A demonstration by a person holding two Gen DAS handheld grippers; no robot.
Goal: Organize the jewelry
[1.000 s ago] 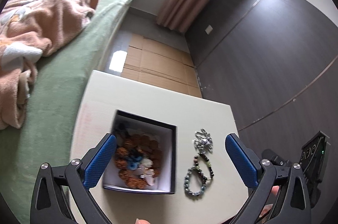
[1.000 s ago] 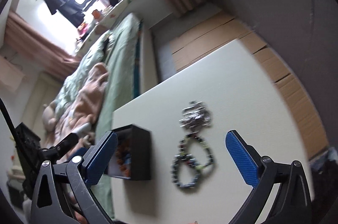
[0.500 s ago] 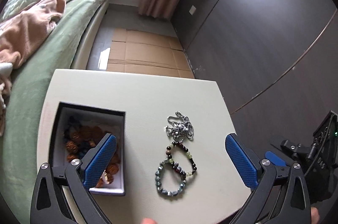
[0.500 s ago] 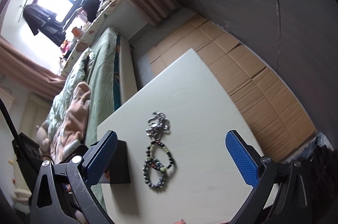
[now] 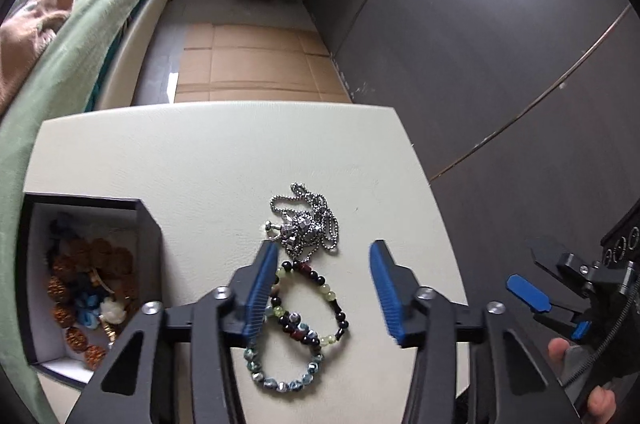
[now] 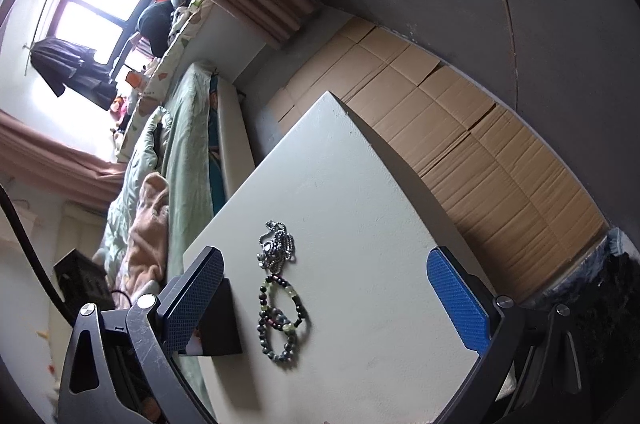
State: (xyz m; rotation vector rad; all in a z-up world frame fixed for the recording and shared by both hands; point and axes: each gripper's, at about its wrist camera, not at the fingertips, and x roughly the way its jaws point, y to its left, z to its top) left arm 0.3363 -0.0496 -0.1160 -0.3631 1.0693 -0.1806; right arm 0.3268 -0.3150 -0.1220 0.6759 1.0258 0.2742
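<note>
A silver chain necklace [image 5: 306, 226] lies bunched on the white table [image 5: 200, 152]. Just nearer lie a dark-and-green bead bracelet [image 5: 316, 304] and a grey-blue bead bracelet [image 5: 280, 368], overlapping. A black box [image 5: 84, 276] with a white lining stands at the left and holds brown beads and blue pieces. My left gripper [image 5: 324, 276] is open, lowered over the bracelets, with its left finger [image 5: 262, 288] beside the dark-and-green bracelet. My right gripper [image 6: 326, 298] is open above the table; the necklace [image 6: 276, 250], the bracelets [image 6: 280, 316] and the box [image 6: 218, 320] show between its fingers.
A bed with green sheet [image 5: 76, 36] and a peach blanket [image 5: 28, 28] runs along the left of the table. Flattened cardboard [image 5: 248, 60] covers the floor beyond the far edge. A dark wall [image 5: 460, 44] stands on the right. The right gripper's body [image 5: 576, 288] shows at the table's right edge.
My left gripper has swung right from the box to above the bracelets and narrowed its opening. The right gripper has pulled back and tilted, still wide open. The jewelry has not moved.
</note>
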